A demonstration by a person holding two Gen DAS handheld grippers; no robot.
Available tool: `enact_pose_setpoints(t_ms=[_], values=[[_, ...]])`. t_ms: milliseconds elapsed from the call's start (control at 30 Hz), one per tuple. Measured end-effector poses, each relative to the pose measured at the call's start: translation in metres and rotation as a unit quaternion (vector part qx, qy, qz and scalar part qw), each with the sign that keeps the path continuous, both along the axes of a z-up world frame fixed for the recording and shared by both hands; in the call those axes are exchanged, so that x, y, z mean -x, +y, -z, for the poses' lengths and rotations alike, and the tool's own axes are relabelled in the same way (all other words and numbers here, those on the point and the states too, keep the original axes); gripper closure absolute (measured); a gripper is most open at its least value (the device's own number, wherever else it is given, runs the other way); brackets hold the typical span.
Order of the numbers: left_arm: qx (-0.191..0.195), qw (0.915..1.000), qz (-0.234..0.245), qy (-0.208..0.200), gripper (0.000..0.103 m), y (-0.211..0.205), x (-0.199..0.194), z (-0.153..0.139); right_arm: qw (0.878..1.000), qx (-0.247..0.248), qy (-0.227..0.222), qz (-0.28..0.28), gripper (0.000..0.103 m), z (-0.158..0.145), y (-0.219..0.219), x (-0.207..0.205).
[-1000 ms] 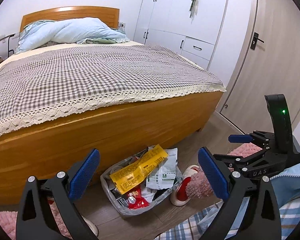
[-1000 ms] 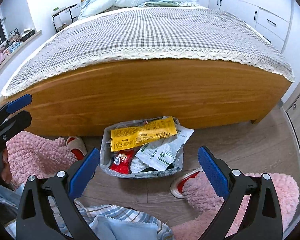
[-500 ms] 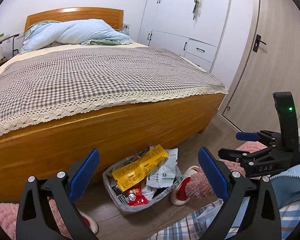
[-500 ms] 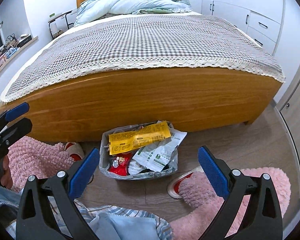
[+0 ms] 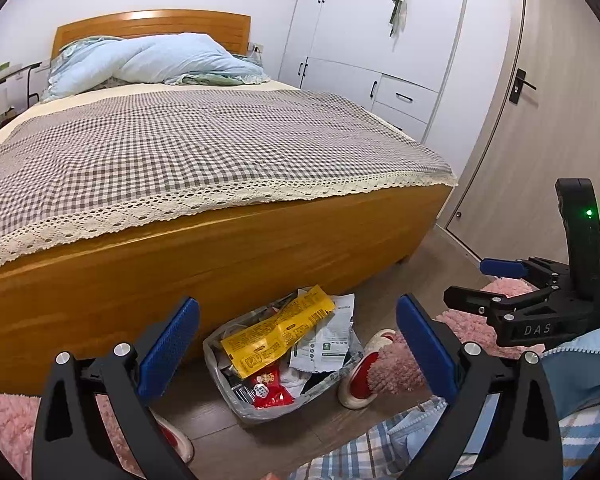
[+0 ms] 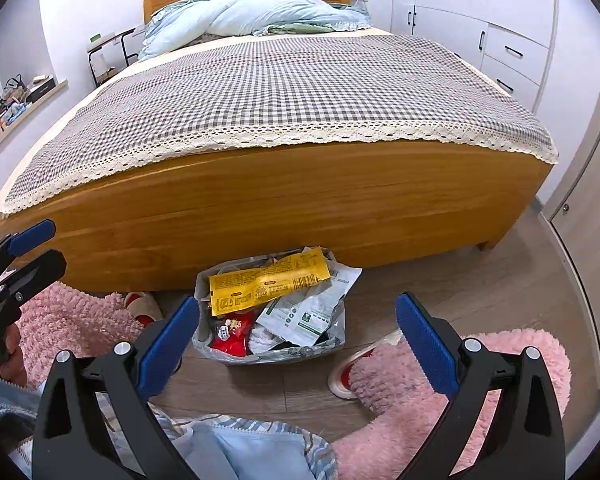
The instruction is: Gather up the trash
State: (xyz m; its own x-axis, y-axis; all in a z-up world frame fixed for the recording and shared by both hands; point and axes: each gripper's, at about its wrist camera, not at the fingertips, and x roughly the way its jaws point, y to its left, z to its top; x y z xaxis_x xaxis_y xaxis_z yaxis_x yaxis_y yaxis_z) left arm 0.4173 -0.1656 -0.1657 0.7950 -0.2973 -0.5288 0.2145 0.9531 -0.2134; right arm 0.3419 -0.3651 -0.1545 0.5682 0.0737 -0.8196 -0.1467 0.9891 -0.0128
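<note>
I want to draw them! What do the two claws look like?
Both claws, left claw and right claw, have black frames, silver screws and ridged blue pads. The right one shows "DAS" lettering and a green light. The person wears a light blue zip-up sleeve.

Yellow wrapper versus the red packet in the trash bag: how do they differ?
The yellow wrapper is long and flat and lies on top, across the bag, one end poking past the rim. The red packet is smaller, crumpled and sits lower, partly under the yellow wrapper. Both are printed snack packaging, already inside the bag; neither tool touches them.
</note>
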Motion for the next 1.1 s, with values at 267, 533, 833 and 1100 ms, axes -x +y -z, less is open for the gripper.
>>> enact_pose_setpoints(t_ms=[267,533,833,1100], values=[[0.002,1.0,0.004,0.005,0.008,-0.008,-0.002,-0.004,1.0,0.002,-0.006,0.001,0.009,0.005,0.015,-0.003],[0.007,0.9999,0.005,0.009,0.008,-0.002,-0.007,0.001,1.0,0.003,-0.006,-0.001,0.009,0.008,0.014,-0.006],[0.008,0.9999,0.008,0.011,0.008,-0.002,-0.005,0.001,1.0,0.003,-0.005,-0.001,0.009,0.01,0.011,-0.006],[0.009,0.9998,0.01,0.012,0.008,-0.001,-0.006,0.002,1.0,0.003,-0.005,0.0,0.009,0.013,0.01,-0.007]])
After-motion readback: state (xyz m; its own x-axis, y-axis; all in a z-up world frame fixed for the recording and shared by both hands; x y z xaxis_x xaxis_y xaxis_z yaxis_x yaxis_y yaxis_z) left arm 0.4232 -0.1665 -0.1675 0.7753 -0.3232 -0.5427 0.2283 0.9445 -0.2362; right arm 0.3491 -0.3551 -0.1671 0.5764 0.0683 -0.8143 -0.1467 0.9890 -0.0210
